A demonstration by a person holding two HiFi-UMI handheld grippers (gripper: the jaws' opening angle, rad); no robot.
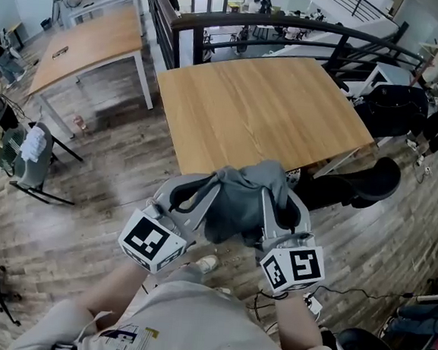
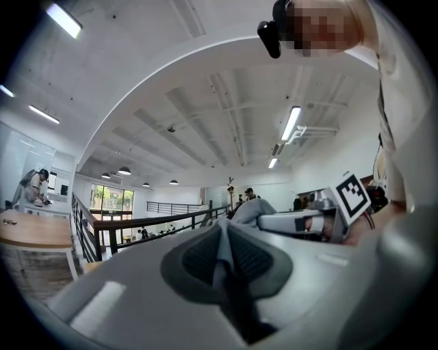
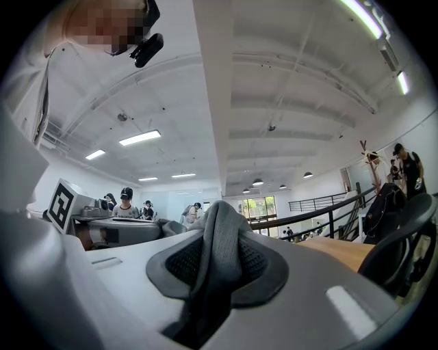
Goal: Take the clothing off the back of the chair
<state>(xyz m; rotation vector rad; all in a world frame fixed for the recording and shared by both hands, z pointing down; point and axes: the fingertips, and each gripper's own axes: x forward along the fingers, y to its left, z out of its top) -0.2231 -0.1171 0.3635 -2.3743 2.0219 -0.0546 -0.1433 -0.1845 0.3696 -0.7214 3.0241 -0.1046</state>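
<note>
A grey garment [image 1: 240, 199] hangs bunched in the air between my two grippers, just in front of the wooden table [image 1: 263, 106]. My left gripper [image 1: 212, 183] is shut on a thin fold of the cloth [image 2: 220, 239]. My right gripper [image 1: 275, 190] is shut on a thicker fold of the same cloth [image 3: 220, 239]. Both grippers point level, side by side and close together. The black chair [image 1: 375, 180] stands to the right of the garment, beside the table's corner, with nothing draped on the part that shows.
A black railing [image 1: 262, 26] runs behind the table. A second long table [image 1: 90, 41] stands at the far left, and a small chair with white cloth [image 1: 31, 150] at the left. More black chairs [image 1: 397, 102] and people stand at the right. Cables lie on the wooden floor [image 1: 330, 294].
</note>
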